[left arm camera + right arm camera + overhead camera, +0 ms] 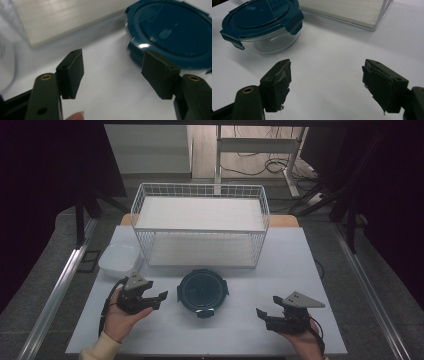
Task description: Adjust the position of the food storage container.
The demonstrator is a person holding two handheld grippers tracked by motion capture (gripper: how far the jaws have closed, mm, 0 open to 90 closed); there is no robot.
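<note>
A round glass container with a dark teal clip-on lid (pixel 202 292) stands in the middle of the white table, in front of the wire rack. My left gripper (pixel 160 298) is held just left of it, jaws pointing toward it and open with nothing between them. In the left gripper view the container (pixel 172 32) lies beyond the right jaw of that gripper (pixel 113 55). My right gripper (pixel 261 315) rests near the front right of the table, open and empty. In the right gripper view, past the gripper (pixel 327 63), the container (pixel 262 22) sits at the upper left.
A white two-tier wire rack (pixel 200 225) stands across the back of the table; its lower shelf (pixel 352 10) is close behind the container. A white plastic tub (pixel 120 259) sits to the rack's left. The table's front edge (pixel 200 354) is near both hands.
</note>
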